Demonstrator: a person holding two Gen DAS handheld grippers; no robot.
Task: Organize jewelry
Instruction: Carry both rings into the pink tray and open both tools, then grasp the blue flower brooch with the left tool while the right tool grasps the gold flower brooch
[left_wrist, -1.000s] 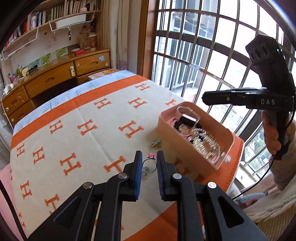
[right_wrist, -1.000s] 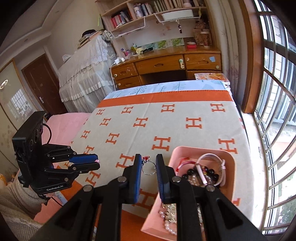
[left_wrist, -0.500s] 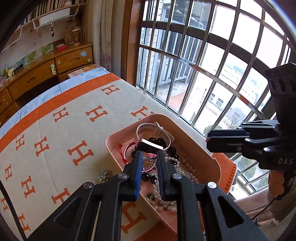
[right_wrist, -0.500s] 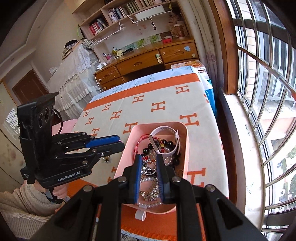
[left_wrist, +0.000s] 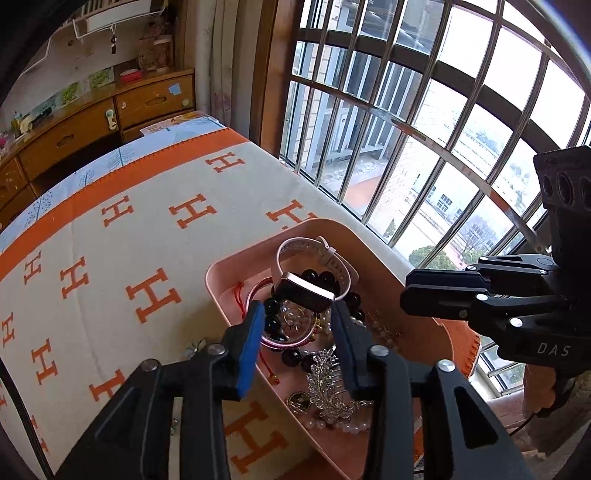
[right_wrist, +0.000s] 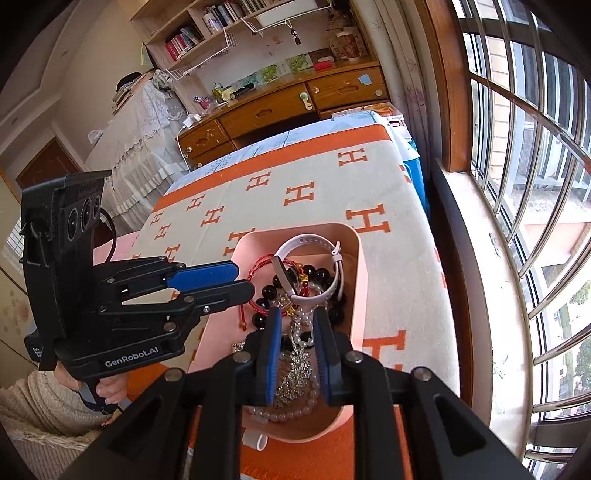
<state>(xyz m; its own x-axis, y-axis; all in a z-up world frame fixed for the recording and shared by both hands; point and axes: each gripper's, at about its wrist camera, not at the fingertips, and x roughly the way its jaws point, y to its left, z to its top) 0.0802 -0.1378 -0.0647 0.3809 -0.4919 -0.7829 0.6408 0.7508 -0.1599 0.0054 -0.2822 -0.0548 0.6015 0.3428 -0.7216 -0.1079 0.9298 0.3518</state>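
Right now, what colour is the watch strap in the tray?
The watch strap is white or very pale pink, clearest from the right wrist.

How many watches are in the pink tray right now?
1: a white-strapped watch lying at the far end of the pink tray, atop the black beads. The jewelry pile could hide others.

Daylight floods through a tall curved window with a metal grille and a wooden frame, beyond which pale buildings and treetops show. The surface wears a cream blanket patterned with orange H letters and edged in orange, and past its far end stands a wooden desk with drawers, cluttered on top. Above the desk a bookshelf holds rows of books, while a white lace cover drapes furniture near a brown door.
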